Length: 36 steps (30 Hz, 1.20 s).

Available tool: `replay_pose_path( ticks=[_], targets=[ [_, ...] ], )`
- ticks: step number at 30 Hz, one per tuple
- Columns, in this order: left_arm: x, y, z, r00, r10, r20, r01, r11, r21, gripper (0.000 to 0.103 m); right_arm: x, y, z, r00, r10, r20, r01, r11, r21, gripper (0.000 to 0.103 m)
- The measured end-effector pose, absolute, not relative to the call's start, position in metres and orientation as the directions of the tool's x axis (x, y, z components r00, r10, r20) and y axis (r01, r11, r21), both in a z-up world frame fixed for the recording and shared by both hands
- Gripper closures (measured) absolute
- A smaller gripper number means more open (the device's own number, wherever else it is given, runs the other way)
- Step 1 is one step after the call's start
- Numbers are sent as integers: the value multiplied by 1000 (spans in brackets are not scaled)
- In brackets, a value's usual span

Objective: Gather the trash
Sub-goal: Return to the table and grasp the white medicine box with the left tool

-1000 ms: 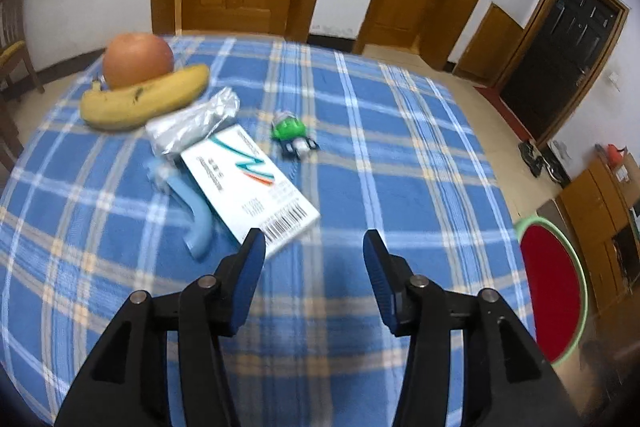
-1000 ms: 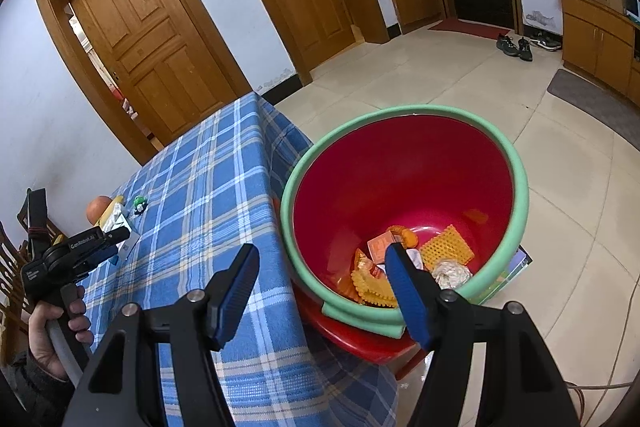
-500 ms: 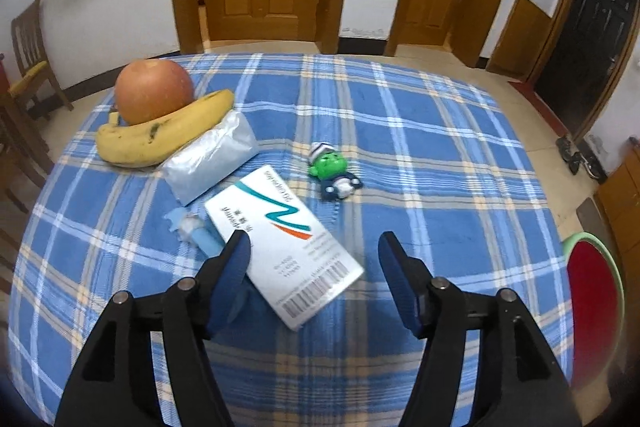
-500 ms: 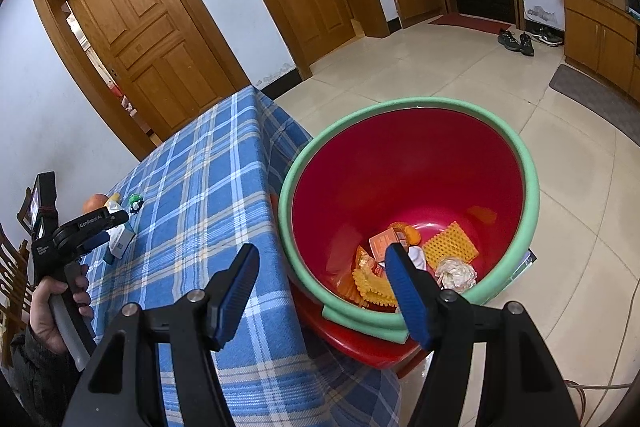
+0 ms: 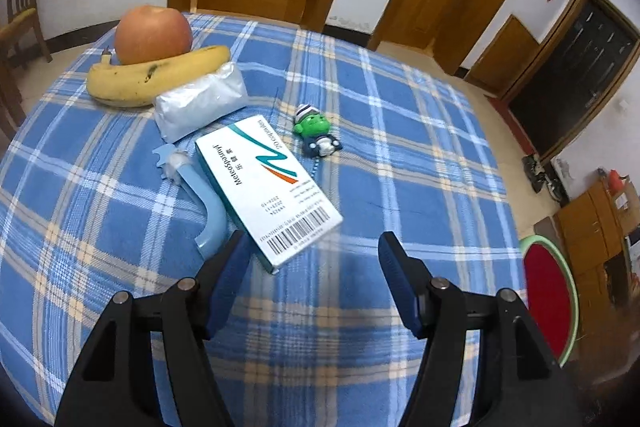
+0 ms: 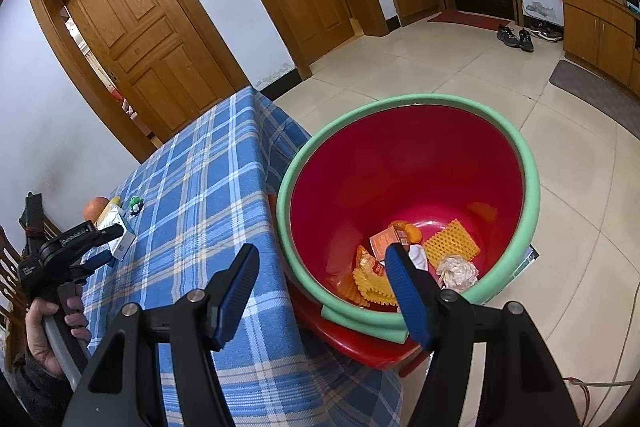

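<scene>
On the blue checked tablecloth [image 5: 400, 131] lie a white medicine box [image 5: 268, 187], a light blue plastic tube [image 5: 204, 203], a silvery foil packet [image 5: 200, 103] and a small green toy figure [image 5: 316, 131]. My left gripper [image 5: 312, 259] hovers open just short of the box's barcode end, nothing between its fingers. My right gripper [image 6: 320, 271] hangs open over the near rim of the red bin [image 6: 408, 179] with the green rim, beside the table's edge. Yellow waffle pieces [image 6: 452, 239], an orange wrapper and a crumpled tissue [image 6: 456, 269] lie in the bin's bottom.
An apple [image 5: 152, 35] and a banana [image 5: 156, 75] sit at the table's far left. A wooden chair [image 5: 20, 11] stands beyond the table. Wooden doors line the wall. In the right wrist view a hand [image 6: 48, 327] holds the left gripper's handle. Shoes [image 6: 516, 37] lie on the tiled floor.
My left gripper's fingers have spread wider, and the hand rolled and shifted so the box now lies closer ahead of the fingertips. The right gripper has stayed over the bin.
</scene>
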State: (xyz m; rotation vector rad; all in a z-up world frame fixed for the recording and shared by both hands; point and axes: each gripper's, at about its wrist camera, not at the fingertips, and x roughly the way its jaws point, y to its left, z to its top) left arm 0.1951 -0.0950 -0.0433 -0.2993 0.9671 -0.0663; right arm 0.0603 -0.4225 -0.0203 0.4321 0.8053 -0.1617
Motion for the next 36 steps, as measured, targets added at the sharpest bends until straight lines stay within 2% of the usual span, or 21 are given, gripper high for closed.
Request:
replay_pose_path(
  ticks=[13, 17, 21, 26, 27, 29, 32, 36],
  targets=[
    [234, -93, -52, 551, -84, -830, -140, 971, -192, 37, 62, -423, -23, 677, 25, -735, 304, 901, 310, 35],
    [243, -93, -51, 554, -84, -828, -169, 963, -211, 31, 63, -423, -24, 674, 28, -738, 303, 901, 310, 35],
    [252, -89, -52, 562, -62, -825, -215, 952, -219, 30, 65, -425, -26, 672, 27, -741, 305, 901, 309, 35],
    [260, -94, -53, 553, -22, -833, -204, 966, -161, 30, 67, -425, -29, 666, 32, -746, 306, 899, 312, 35],
    [260, -95, -53, 552, -13, -834, -199, 969, -147, 31, 67, -425, -29, 665, 34, -746, 305, 900, 313, 35],
    [258, -99, -54, 555, 26, -831, -191, 977, -97, 42, 68, -424, -30, 664, 36, -747, 303, 900, 313, 35],
    [252, -100, -55, 564, 21, -825, -151, 985, -78, 43, 68, -422, -29, 665, 40, -746, 300, 900, 316, 35],
    [237, -97, -53, 564, -39, -825, -110, 986, -122, 44, 67, -419, -24, 671, 40, -741, 292, 904, 313, 35]
  ],
)
